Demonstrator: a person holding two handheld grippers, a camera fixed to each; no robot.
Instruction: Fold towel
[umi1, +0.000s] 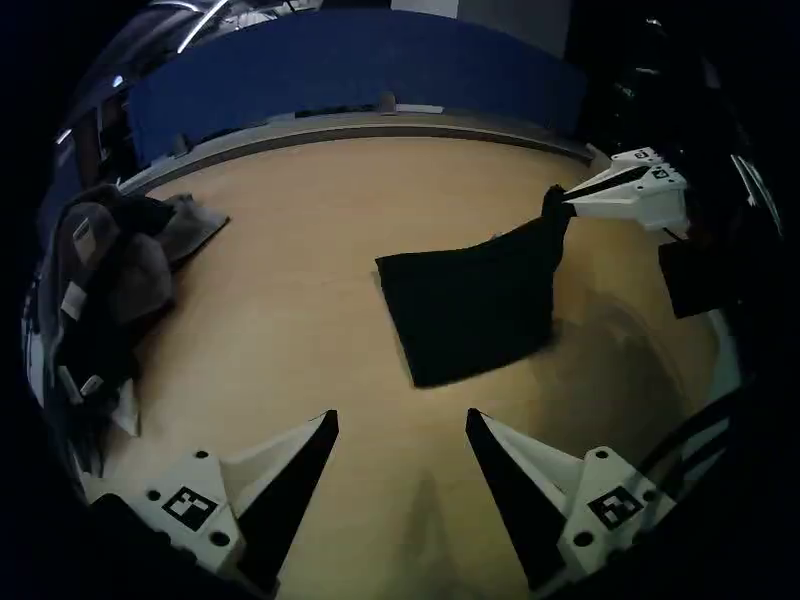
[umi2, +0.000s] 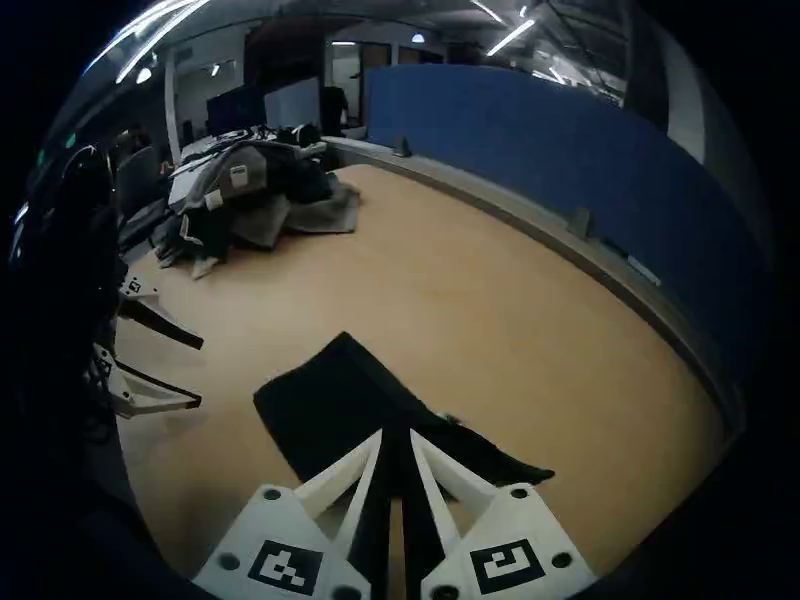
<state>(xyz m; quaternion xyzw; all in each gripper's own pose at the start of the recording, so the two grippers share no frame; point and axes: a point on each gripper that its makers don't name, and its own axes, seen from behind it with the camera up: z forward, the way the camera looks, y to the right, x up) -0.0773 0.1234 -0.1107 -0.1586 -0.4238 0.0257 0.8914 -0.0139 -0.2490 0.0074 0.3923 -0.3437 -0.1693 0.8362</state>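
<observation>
pinching one corner of the dark towel (umi1: 470, 305) with the right gripper (umi2: 397, 435), fingers drawn narrow on the cloth and that corner raised off the wooden table (umi1: 300, 250). lying flat for the rest, roughly mid-table, as one dark rectangle peaked at the held corner. hovering low over bare wood just short of the towel's near edge with the left gripper (umi1: 402, 420), spread wide and holding nothing. well apart to one side, a heap of other cloths (umi1: 110, 270), not touching the towel; behind the table, a blue partition (umi1: 350, 70).

judging by the drape: soft, limp and light, with no stiffness at all, so sagging wherever unsupported and likely dragging across the wood rather than rising as a sheet. probably not slippery, being fabric, and not fragile; safe to pinch firmly. best taken at corners or along an edge, never mid-panel, for fear of gathering a mere bunch. for an even fold, seems sensible to take the neighbouring corner on the same edge with the open left gripper, nipping low against the table to catch every layer. hard to tell the number of layers caught between the right fingers. worth watching for skew from lifting by a single corner.
</observation>
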